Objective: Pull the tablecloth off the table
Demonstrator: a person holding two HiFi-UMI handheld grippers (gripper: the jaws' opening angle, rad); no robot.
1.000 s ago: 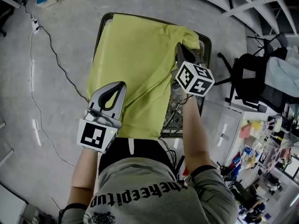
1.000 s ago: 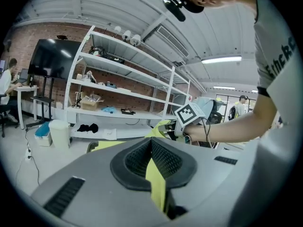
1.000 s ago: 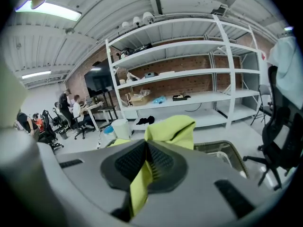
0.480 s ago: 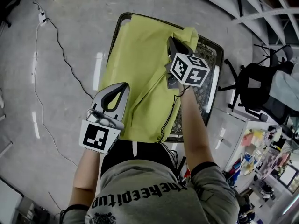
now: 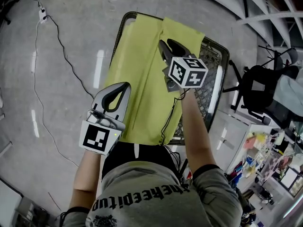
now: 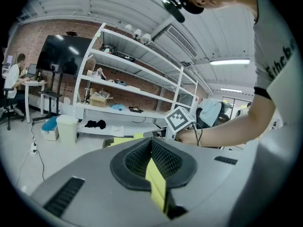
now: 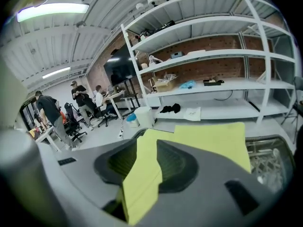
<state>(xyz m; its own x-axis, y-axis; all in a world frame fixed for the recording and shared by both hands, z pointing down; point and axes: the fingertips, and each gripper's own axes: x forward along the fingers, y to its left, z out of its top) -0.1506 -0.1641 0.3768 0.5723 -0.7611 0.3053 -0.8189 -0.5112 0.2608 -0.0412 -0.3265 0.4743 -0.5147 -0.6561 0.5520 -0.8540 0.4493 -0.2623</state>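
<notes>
Nearest the person, the left tool (image 5: 122, 88) is clamped tight on the near left part of the tablecloth (image 5: 142, 79). A thin strip of yellow-green fabric is pinched between its ribbed black pads. Beyond it, further right, the right tool (image 5: 166, 48) sits over the cloth's far half. Its jaws have just been opening and now stand apart, with a broad folded band of the cloth lying loose between them, not squeezed.

The task looks to be at an early stage. The tablecloth lies on the table (image 5: 218, 86), covering its left and middle from the near edge to the far edge. Only the right strip of the top is bare. With 1 tool gripping and 1 released, the full pull-off remains to be done, and the right tool probably needs a fresh hold first.

The cloth is thin, matte and soft, smooth over most of its spread, with long lengthwise creases and a doubled layer at the far right corner. The table is a dark frame with rounded corners and an open wire mesh (image 5: 203, 96) top. Around it lies a grey, glossy concrete floor (image 5: 71, 27), crossed on the left by a thin black cable (image 5: 59, 59), and a black office chair (image 5: 258, 89) stands to the right.
</notes>
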